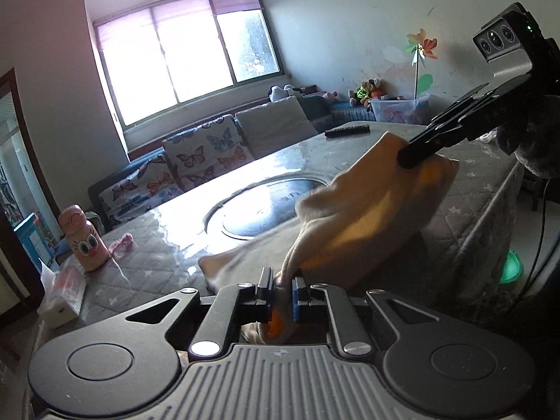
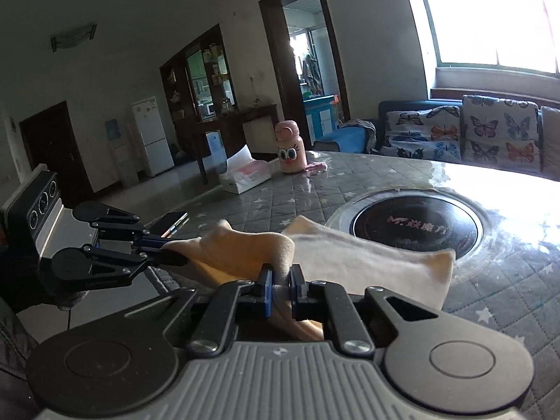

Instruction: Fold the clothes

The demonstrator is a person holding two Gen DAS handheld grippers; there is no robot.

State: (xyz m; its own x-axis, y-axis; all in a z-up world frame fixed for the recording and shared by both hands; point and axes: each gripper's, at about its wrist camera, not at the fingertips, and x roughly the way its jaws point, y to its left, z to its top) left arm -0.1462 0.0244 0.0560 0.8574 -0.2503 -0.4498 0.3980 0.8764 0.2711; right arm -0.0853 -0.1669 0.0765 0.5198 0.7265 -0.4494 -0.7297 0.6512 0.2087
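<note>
the cream garment [image 2: 367,262], soft and pale with a warmer orange cast where light came through it, was held up off the near edge of the quilted grey table [image 2: 315,189], its far part draped down onto the tabletop. its long axis ran between the two grippers, roughly along the table's near edge; from that raised edge the cloth fell away toward the round black cooktop [image 2: 414,225] set in the middle of the table. in the right wrist view one free corner reached to the cooktop's metal rim.

the left gripper [image 1: 281,288] was clamped on a bunched fold of the garment, cloth squeezed between its blue pads. the right gripper [image 2: 280,288] was likewise pinched tight on a gathered edge. each gripper showed in the other's view, gripping the opposite end of the raised edge.

a pink bottle [image 2: 290,148] with a cartoon face stood upright at the far corner, a tissue pack [image 2: 245,175] just beside it. a phone [image 2: 171,224] lay flat near the left gripper, and a dark remote [image 1: 346,130] lay at the far end. a sofa [image 2: 472,133] with butterfly cushions stood under the window.
</note>
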